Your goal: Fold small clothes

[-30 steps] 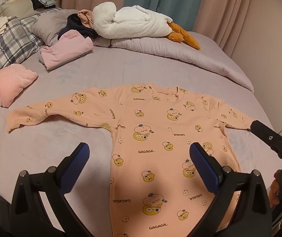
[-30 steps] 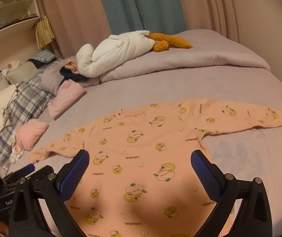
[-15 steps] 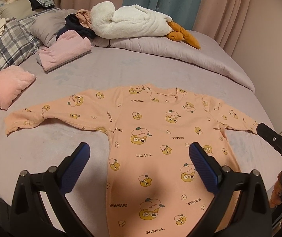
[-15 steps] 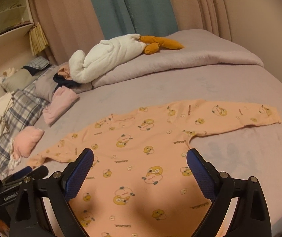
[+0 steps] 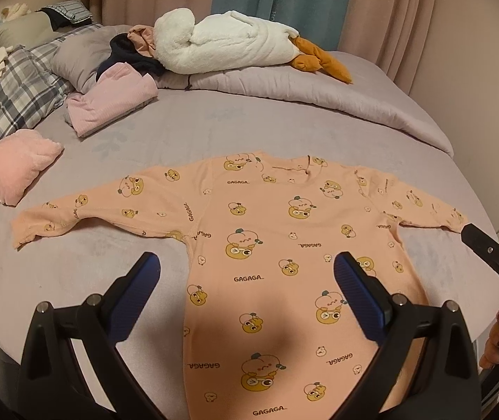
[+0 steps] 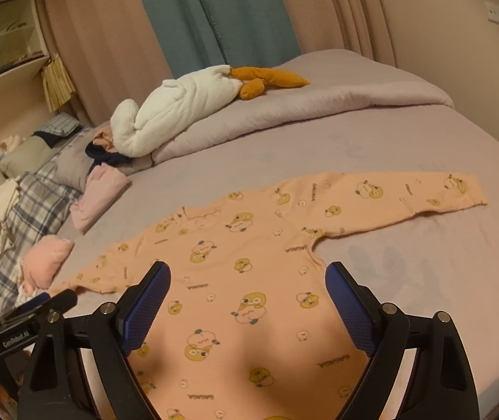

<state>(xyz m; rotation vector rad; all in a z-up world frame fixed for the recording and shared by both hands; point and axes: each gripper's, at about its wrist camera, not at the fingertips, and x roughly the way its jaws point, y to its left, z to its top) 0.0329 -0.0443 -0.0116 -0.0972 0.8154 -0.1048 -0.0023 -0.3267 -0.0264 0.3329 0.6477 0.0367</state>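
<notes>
The bed (image 5: 284, 119) carried the peach shirt (image 5: 284, 245) flat, front up, neck toward the far pillows, hem toward me, sleeves stretched out crosswise. My left claw (image 5: 246, 280) hung wide open over its lower body, gripping nothing. My right claw (image 6: 247, 290) was narrowing, nothing between the pads. I judged a sleeve fold came first: pinch the cuff, carry it low across the chest.

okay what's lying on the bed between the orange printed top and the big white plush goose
Nothing: between the orange printed top and the white plush goose lies only bare lilac sheet, then the rolled duvet the goose rests on. The left wrist view shows it best.
</notes>
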